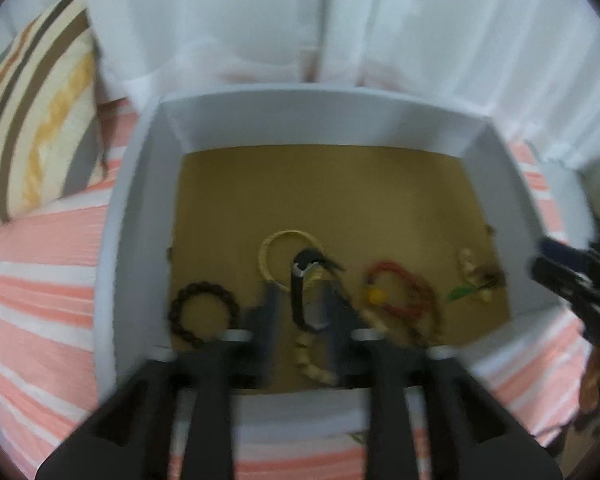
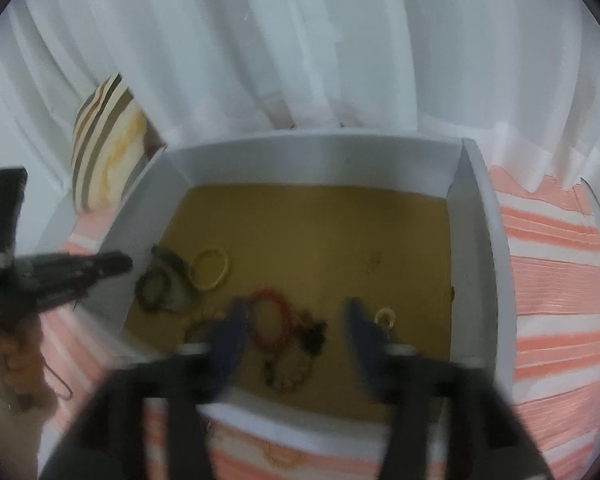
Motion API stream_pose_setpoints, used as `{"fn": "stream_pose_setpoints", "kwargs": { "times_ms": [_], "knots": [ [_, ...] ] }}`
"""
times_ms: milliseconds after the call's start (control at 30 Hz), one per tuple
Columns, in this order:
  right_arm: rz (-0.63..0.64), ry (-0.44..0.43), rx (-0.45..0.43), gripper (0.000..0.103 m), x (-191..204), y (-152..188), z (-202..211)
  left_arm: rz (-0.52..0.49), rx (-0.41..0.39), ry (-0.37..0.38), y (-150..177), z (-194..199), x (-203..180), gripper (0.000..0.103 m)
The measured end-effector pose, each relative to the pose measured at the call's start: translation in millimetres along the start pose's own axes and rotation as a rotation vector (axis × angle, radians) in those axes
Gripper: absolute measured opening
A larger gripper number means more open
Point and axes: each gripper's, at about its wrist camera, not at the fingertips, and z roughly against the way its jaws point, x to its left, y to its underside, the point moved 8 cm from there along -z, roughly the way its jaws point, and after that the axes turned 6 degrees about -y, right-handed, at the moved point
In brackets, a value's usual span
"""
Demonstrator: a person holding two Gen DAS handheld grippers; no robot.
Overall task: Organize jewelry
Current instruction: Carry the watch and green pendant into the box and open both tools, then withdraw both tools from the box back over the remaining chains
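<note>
bracelets point(image 1: 400, 300) inside box point(image 1: 320, 120) on bedspread point(image 1: 40, 300)

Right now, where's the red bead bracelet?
The red bead bracelet lies on the box floor near its front wall, between the right hand-held gripper fingers in the right wrist view, right of the yellow bangle.

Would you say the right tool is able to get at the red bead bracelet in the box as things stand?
Probably yes: the right tool is open just above the red bead bracelet, the box has no lid, though darker jewelry lies tangled against it.
</note>
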Motion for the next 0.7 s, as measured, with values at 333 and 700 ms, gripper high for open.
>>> {"fn": "stream_pose_setpoints", "kwargs": {
  "times_ms": [333,700],
  "knots": [
    [0.026,0.037,-0.073,0.061,8,28,44,0.015,-0.101,-0.009,48,54,30,0.087],
    [-0.012,0.072,-0.057,0.061,17,132,98,-0.02,-0.022,0.007,177,73,24,0.089]
  ]
}}
